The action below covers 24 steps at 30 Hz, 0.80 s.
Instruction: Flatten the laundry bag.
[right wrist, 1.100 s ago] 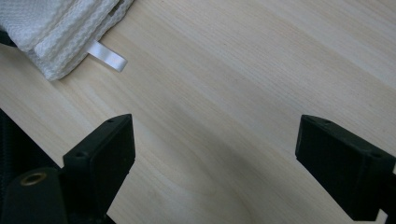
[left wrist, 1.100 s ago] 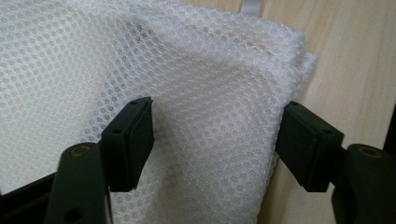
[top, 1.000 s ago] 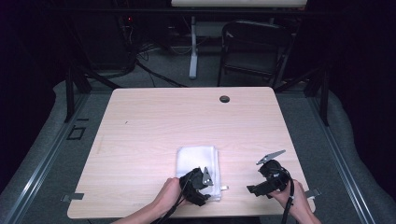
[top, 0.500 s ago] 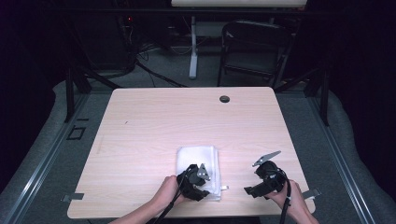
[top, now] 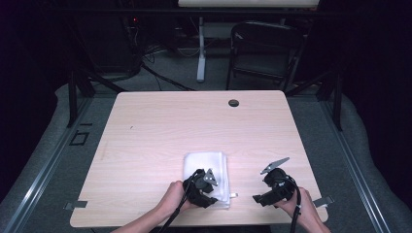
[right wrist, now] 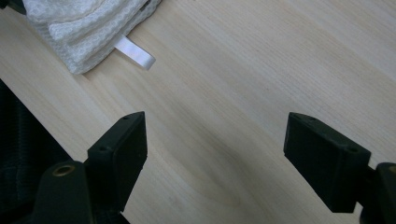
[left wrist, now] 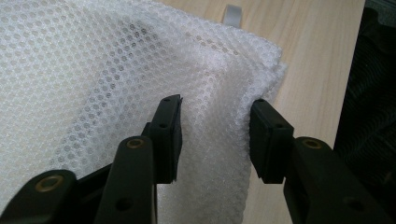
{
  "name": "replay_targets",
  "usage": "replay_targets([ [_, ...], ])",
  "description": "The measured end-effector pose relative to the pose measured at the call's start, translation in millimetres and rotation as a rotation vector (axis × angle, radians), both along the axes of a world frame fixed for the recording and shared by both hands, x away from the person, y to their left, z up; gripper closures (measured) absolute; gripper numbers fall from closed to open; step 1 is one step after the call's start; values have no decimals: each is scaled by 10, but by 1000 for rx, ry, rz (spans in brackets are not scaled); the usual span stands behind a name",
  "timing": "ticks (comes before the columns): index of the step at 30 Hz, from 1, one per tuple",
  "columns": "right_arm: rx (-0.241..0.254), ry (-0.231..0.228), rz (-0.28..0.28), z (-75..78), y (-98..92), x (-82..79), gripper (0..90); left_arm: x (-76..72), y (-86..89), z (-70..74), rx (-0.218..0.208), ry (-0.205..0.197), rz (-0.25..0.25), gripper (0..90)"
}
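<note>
A folded white mesh cloth (top: 206, 165) lies near the front edge of the table (top: 194, 121). My left gripper (top: 214, 194) sits at the cloth's near right corner. In the left gripper view its jaws have just been closing, and the left gripper (left wrist: 215, 135) now pinches a raised ridge of the cloth (left wrist: 116, 60) between its pads. My right gripper (top: 262, 190) rests to the right of the cloth, apart from it. Its jaws have just been closing a little, but the right gripper (right wrist: 215, 140) stands open over bare wood. The cloth (right wrist: 84, 23) and its white loop tag (right wrist: 135, 53) lie beyond it.
A dark round grommet (top: 233, 102) sits near the table's far edge. Metal clips (top: 323, 200) stick out at the front corners. A folding chair (top: 262, 48) and cables stand on the floor behind the table. The front edge runs close under both hands.
The left gripper has shifted slightly at the cloth's near corner and its jaws have drawn in on the cloth. The right hand has kept its place.
</note>
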State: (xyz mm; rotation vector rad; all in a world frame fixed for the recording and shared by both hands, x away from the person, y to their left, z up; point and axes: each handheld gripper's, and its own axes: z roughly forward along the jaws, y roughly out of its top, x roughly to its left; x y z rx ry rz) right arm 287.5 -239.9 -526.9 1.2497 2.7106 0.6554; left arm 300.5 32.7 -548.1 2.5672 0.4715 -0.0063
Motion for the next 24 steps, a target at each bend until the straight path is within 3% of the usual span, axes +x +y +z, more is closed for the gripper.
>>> replay_targets([
  [4,-1,-2,6,-2,19,-5,232,22,23,14,-19,27,7,656],
  [9,-7,-15,13,4,38,-13,284,15,21,10,-17,24,4,704],
  [16,-6,-15,53,13,121,-23,412,-2,25,21,-29,-8,2,836],
  [24,9,-28,79,23,214,-28,565,-17,52,62,-54,-34,3,861],
])
